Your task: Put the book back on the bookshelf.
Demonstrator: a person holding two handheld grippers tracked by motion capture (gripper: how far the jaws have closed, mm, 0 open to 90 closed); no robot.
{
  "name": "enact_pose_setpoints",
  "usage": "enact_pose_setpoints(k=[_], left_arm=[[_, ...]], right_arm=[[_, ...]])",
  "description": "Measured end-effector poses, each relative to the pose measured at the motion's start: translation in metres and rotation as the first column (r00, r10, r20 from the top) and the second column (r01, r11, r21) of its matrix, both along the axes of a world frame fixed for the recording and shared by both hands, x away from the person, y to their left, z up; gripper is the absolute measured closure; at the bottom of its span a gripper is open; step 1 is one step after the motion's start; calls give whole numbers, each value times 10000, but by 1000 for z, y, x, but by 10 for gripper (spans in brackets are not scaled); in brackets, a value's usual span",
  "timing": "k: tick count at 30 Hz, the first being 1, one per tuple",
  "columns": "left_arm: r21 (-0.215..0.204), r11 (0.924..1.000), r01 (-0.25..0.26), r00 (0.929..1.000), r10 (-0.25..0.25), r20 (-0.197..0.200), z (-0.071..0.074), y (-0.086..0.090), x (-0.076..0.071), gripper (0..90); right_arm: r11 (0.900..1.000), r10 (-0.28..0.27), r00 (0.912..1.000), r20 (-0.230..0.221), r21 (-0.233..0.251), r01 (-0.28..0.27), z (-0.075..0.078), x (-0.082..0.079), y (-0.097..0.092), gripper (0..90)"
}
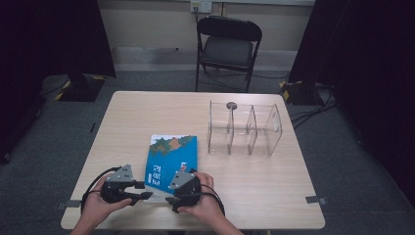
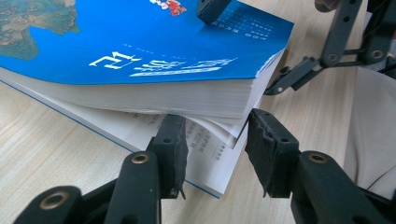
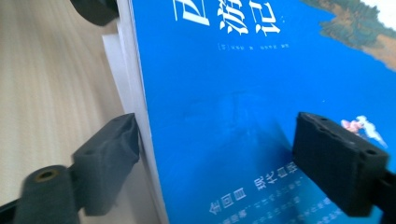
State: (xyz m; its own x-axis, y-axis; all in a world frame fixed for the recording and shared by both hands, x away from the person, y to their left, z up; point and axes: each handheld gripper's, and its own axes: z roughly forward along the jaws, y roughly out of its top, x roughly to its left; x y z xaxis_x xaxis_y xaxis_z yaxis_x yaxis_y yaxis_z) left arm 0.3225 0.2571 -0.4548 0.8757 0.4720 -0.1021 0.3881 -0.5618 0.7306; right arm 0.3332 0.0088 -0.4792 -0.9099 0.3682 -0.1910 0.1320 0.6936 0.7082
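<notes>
- The book (image 1: 171, 161) has a bright blue cover with a picture of green and brown land at its far end and a small figure in red and white near its close end.
- On the cover there are large white Chinese characters; in the right gripper view I read "游记", and smaller white lines stand below, too small to read with certainty.
- The book lies on the desk (image 1: 254, 196), in the near middle part, between the two hands of the person.
- The desk is of light wood pattern. On its right far part stands a clear plastic rack (image 1: 244, 128) with upright dividers, well apart from the book.
- Behind the desk stands a black folding chair (image 1: 228, 46). The floor is grey carpet, dark curtains hang at both sides, and cables lie on the floor at the right.
- The left tool (image 2: 215, 149) is at the near left corner of the book. One jaw sits under the lifted block of pages and on a lower printed page; the other jaw is beside the corner. From the frames I cannot say surely whether it pinches; the jaws stand as narrow as they get.
- The right tool (image 3: 215, 158) is spread wide over the near part of the cover. One jaw touches the page edge, the other hovers above the blue cover.
</notes>
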Motion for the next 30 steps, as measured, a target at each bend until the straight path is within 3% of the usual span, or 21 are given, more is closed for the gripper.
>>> enact_pose_setpoints(k=[3,8,9,10,11,12,17,21,24,27,28,30], left_arm=[[5,10000,-12,10000,12,-35,0,-1,0,579],[168,9999,18,9999,-19,103,-1,0,1,572],[103,9999,16,9999,-18,137,-2,0,1,560],[142,9999,10,9997,-13,225,-2,0,1,547],[-97,9999,-103,9999,104,136,-3,-1,1,501],[104,9997,-236,9992,232,324,-2,-1,0,451],[152,9994,-297,9980,288,561,-2,6,-2,289],[60,10000,-61,9983,57,582,-3,8,-4,262],[-138,9999,-95,9993,100,365,-6,10,-3,237],[-236,9997,-107,9997,112,223,-10,12,-3,216],[-28,10000,-54,9997,54,254,-11,13,-2,212],[-280,9996,-86,9999,89,90,-12,14,-2,207]], right_arm=[[10000,-36,10000,2,68,36,1,1,1,217],[9991,396,9990,201,-123,-394,8,-6,1,480],[9990,445,9990,104,43,-446,11,-7,-1,568],[9989,467,9989,44,102,-468,13,-7,-2,591],[9988,469,9989,-60,131,-468,14,-6,-3,617],[9987,500,9987,-78,93,-499,16,-6,-3,648],[9992,390,9988,-286,-51,-392,23,-5,-3,688],[9994,311,9979,-566,-116,-318,30,-3,-2,695],[9990,343,9975,-617,-262,-360,33,-1,0,697],[9995,279,9958,-871,-92,-288,39,2,-1,700],[9996,271,9956,-896,-75,-279,41,3,-1,702],[9996,265,9952,-944,-114,-277,46,5,0,704]])
